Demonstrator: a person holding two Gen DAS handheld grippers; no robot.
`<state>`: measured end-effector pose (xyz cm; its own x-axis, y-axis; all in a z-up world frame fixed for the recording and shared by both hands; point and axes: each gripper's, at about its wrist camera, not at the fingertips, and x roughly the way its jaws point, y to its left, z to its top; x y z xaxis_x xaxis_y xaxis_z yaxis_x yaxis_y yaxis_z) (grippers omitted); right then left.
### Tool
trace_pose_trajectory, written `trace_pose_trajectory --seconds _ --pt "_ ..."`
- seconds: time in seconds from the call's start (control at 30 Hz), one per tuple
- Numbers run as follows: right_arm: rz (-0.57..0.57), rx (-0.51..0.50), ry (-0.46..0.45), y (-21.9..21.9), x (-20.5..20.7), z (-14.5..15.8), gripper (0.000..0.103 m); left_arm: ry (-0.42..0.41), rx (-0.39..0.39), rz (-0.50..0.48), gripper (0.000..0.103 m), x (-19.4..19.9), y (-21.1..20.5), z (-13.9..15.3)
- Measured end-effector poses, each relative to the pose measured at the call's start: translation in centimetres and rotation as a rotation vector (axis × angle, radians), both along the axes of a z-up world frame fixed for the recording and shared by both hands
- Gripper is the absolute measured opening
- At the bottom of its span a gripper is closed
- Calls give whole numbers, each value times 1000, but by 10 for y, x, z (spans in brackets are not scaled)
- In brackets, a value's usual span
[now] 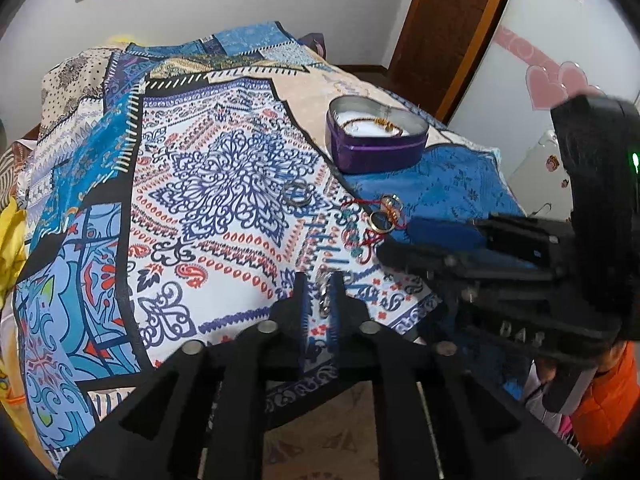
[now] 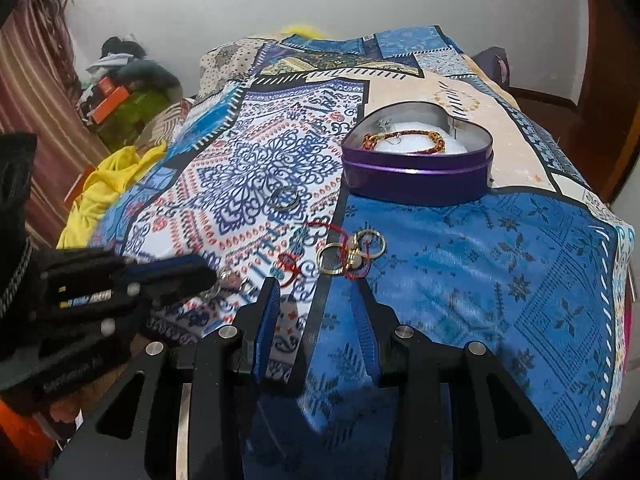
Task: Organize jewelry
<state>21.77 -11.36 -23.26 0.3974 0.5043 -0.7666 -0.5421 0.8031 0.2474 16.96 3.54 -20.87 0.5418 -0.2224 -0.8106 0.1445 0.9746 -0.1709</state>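
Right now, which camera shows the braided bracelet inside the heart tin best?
The right wrist view: the braided bracelet lies in plain sight on the white lining of the heart tin. In the left wrist view the tin's near wall hides part of it.

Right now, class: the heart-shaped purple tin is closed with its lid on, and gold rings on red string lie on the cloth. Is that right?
Not quite. The purple tin is open, with a braided bracelet inside, as the right wrist view shows. The gold rings on red string do lie on the cloth.
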Motion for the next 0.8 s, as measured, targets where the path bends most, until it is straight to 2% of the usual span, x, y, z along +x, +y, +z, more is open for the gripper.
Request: trace_pose_trajectory --seconds 0.13,0.27,0.4,0.6,0.7,0.8 --pt "-7 -23 -22 4 7 -1 33 -2 -12 -4 15 -4 3 1" --pt "14 -62 -64 12 6 -1 33 -8 -10 -14 24 -5 2 1" --pt "42 -107 -117 18 3 -3 33 -9 7 -26 25 -3 -2 -2" --pt "71 -119 -133 19 8 -4 33 -6 1 -34 25 3 -4 -8" --pt "80 -128 -147 21 10 -4 23 -12 11 -39 25 5 -7 -10" --pt "71 -113 -138 17 11 -4 22 -24 30 -46 25 6 -10 -12"
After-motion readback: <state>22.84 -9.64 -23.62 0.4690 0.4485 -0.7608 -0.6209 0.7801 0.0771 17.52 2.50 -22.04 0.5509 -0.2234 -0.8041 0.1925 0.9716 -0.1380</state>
